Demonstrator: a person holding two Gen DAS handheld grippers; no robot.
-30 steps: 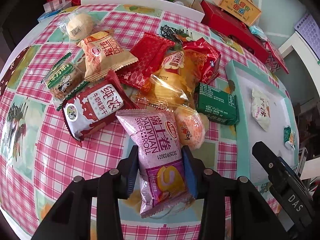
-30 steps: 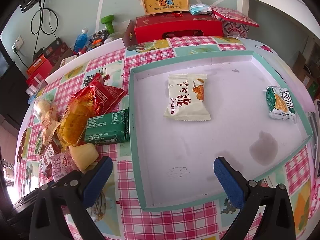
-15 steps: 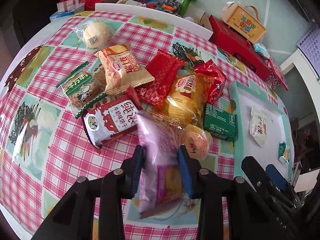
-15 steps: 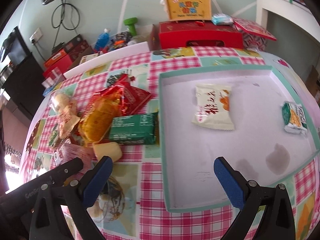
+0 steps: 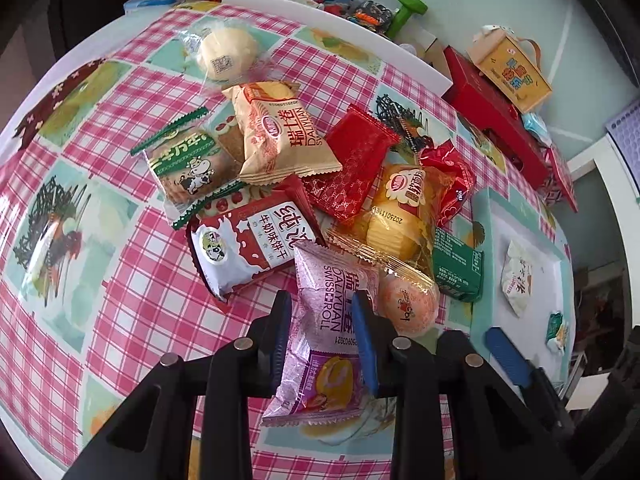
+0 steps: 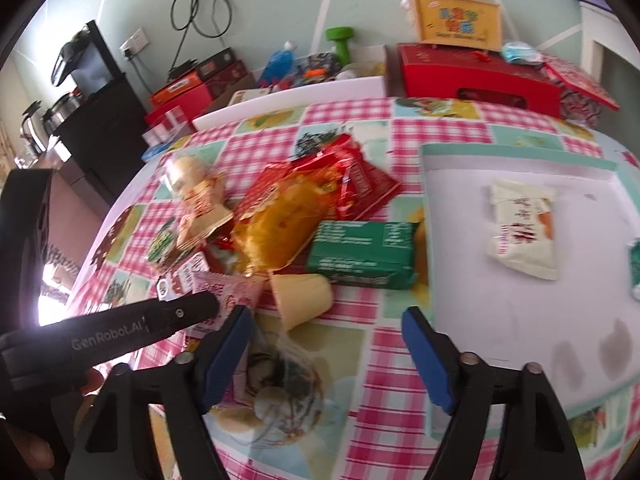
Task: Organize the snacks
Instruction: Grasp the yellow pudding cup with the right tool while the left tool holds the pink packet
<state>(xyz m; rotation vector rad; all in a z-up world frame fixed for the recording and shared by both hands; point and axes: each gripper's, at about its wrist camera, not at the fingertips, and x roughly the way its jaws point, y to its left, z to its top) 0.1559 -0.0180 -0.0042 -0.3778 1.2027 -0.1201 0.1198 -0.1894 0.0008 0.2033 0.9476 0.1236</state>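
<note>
My left gripper (image 5: 320, 308) is shut on a pink Swiss roll packet (image 5: 336, 280), held at the near edge of the snack pile. A round orange-wrapped cake (image 5: 406, 304), a green box (image 5: 456, 268) and a yellow cake packet (image 5: 400, 216) lie right behind it. In the right wrist view my right gripper (image 6: 324, 320) hangs over the tablecloth with its jaws closing and nothing between them. A pale yellow cup snack (image 6: 302, 296) lies just past its tips. The white tray (image 6: 520, 156) at the right holds a white packet (image 6: 520, 232) and a small green packet (image 6: 634, 264).
More packets crowd the checked tablecloth: a red milk-biscuit packet (image 5: 248, 240), a beige roll packet (image 5: 280, 132), a green cow packet (image 5: 184, 164), a bun (image 5: 228, 52). Behind the table stand a red gift box (image 6: 480, 76), a yellow carry box (image 6: 456, 20) and a green dumbbell (image 6: 340, 40).
The left jaws closed on the pink packet and raised it a little. The right gripper swung left from over the tray towards the pile, and its jaws narrowed.
</note>
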